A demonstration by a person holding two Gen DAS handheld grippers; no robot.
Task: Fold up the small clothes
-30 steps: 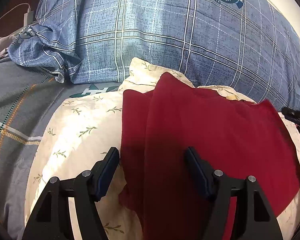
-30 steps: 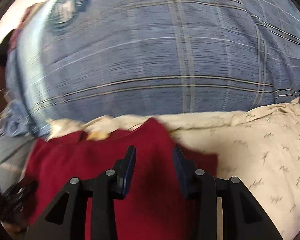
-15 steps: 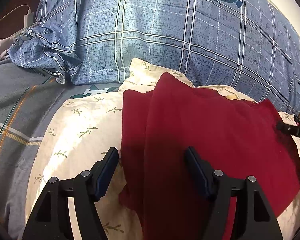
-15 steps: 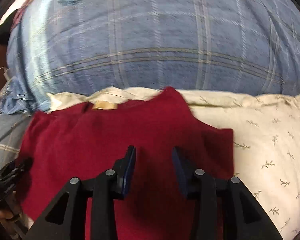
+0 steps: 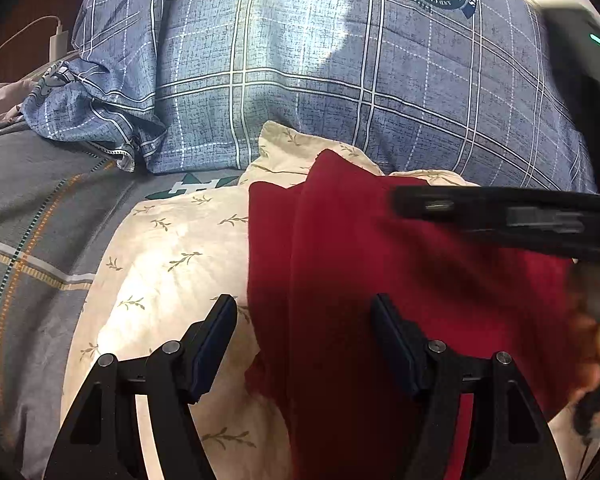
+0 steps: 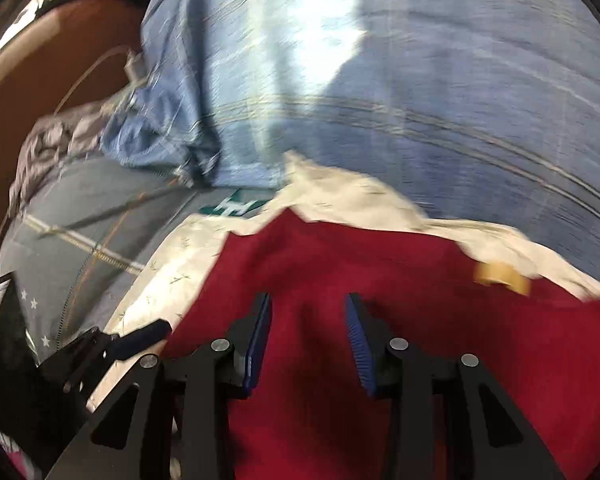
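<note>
A dark red garment point(image 5: 372, 280) lies partly folded on a cream leaf-print pillow point(image 5: 172, 256); it also shows in the right wrist view point(image 6: 380, 280), with a tan neck label point(image 6: 500, 276) at its far right. My left gripper point(image 5: 304, 316) is open, its jaws straddling the garment's left folded edge just above it. My right gripper point(image 6: 308, 316) is open and empty over the garment's middle; it shows blurred in the left wrist view point(image 5: 500, 216), reaching in from the right. The left gripper also shows in the right wrist view point(image 6: 112, 344) at lower left.
A large blue plaid pillow point(image 5: 340, 80) rises behind the cream pillow. A grey striped bedsheet point(image 5: 40, 220) lies to the left. A white charger and cable point(image 5: 58, 40) sit at far left against a brown headboard point(image 6: 60, 60).
My right gripper has swung left across the garment and now reaches over its middle. The left gripper has stayed still. The garment has not visibly moved.
</note>
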